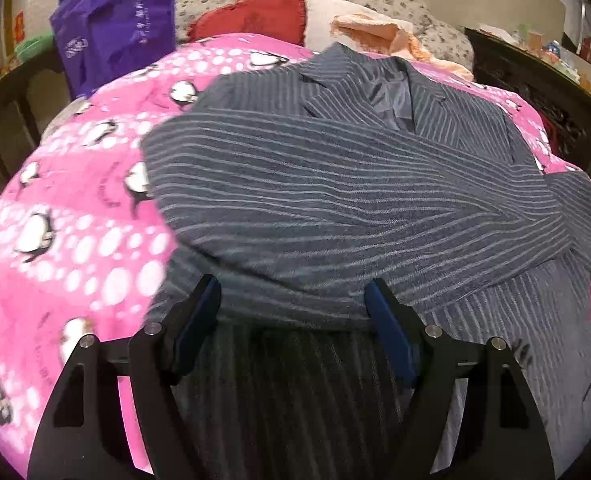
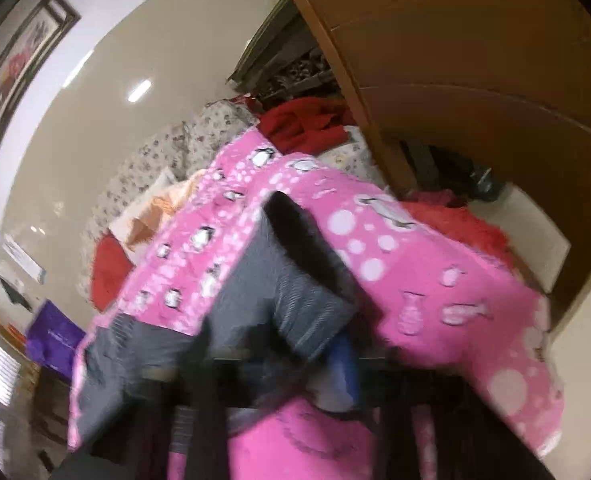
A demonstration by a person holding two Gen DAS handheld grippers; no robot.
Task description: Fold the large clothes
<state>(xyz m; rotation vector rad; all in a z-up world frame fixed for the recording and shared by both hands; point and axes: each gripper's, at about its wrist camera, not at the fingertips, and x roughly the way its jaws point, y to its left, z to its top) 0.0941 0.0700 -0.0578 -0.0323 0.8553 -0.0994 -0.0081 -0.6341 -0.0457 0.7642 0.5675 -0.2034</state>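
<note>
A large grey pinstriped jacket (image 1: 335, 200) lies spread on a pink penguin-print blanket (image 1: 75, 220), collar at the far end, one sleeve folded across its front. My left gripper (image 1: 295, 308) is open, its blue-padded fingers (image 1: 199, 320) standing wide apart just over the jacket's near part. In the blurred right wrist view, a fold of the same grey jacket (image 2: 291, 296) hangs up from the blanket (image 2: 435, 280) over my right gripper (image 2: 279, 344). A blue pad (image 2: 345, 364) shows beside the cloth; whether the jaws clamp it is unclear.
A purple bag (image 1: 111, 28) stands at the far left of the bed. Red (image 1: 251, 16), white and orange pillows lie at the head. A dark carved dresser (image 1: 535, 92) is on the right. A wooden door (image 2: 475, 60) and red clothes (image 2: 303, 124) show beyond the bed.
</note>
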